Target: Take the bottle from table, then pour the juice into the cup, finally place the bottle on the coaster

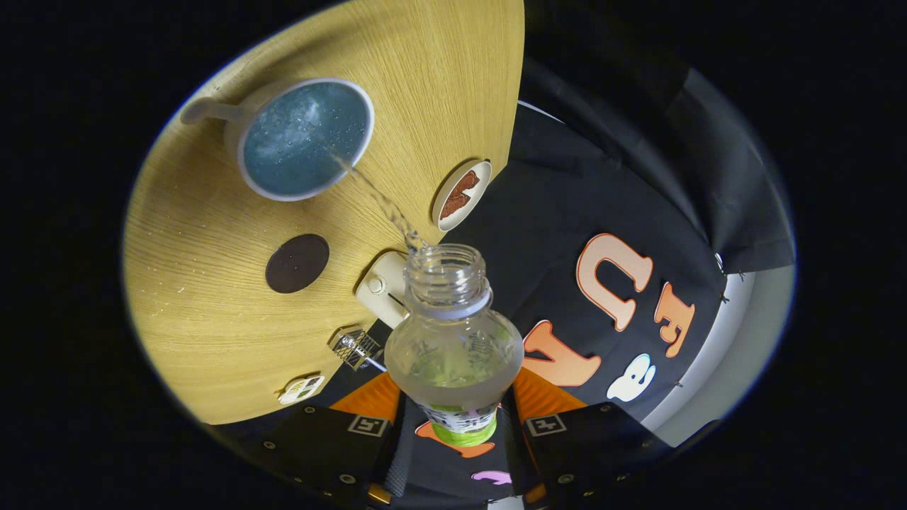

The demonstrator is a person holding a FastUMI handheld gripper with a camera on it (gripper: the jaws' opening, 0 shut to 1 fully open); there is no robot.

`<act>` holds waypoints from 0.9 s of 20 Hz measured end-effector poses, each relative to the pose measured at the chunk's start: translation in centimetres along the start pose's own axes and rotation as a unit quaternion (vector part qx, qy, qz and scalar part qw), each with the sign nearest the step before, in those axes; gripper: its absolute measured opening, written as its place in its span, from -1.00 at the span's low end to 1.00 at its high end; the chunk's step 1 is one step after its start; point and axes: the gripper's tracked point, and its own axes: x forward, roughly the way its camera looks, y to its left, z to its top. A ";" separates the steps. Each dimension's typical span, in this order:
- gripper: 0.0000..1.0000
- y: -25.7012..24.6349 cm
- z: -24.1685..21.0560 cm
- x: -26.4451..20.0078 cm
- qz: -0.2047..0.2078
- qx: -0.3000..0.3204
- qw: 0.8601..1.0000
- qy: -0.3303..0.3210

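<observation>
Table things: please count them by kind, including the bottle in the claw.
Bottle, open, pouring, held between the claw fingers: 1
Cup: 1
Coasters, dark and white with red-brown mark: 2
Total: 4

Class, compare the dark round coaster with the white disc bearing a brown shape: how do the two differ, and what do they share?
The dark coaster is plain and one colour; the white disc has a pale rim and a brown shape on it. The dark coaster lies nearer the cup, the white disc at the table's edge. Both are round, flat and bare. The gripper is shut on the bottle, pouring into the cup.
</observation>
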 end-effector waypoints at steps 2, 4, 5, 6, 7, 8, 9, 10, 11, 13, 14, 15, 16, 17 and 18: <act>0.11 -0.3 0.1 -0.2 -0.002 -0.009 1.000 -0.004; 0.11 -0.5 0.3 -0.1 -0.004 -0.016 1.000 -0.009; 0.11 -0.6 0.3 0.0 -0.005 -0.020 1.000 -0.011; 0.11 -1.0 0.4 -0.1 -0.014 -0.025 0.999 -0.013; 0.11 -1.3 0.3 -0.2 -0.020 -0.031 0.999 -0.014; 0.11 -1.4 0.5 -0.2 -0.020 -0.035 0.999 -0.017; 0.11 -1.4 0.5 -0.1 -0.021 -0.037 0.999 -0.018; 0.11 -1.5 0.5 -0.1 -0.023 -0.039 0.999 -0.018; 0.11 -1.6 0.4 -0.1 -0.025 -0.041 0.999 -0.019; 0.11 -1.7 0.4 -0.3 -0.028 -0.039 0.999 -0.020; 0.11 -1.9 0.4 -0.3 -0.029 -0.038 0.999 -0.020; 0.11 -1.8 0.3 -0.3 -0.029 -0.039 0.999 -0.020; 0.11 -1.8 0.2 -0.3 -0.028 -0.039 0.999 -0.019; 0.11 -1.8 0.1 -0.3 -0.028 -0.038 0.999 -0.018; 0.11 -1.7 0.1 -0.3 -0.027 -0.038 0.999 -0.017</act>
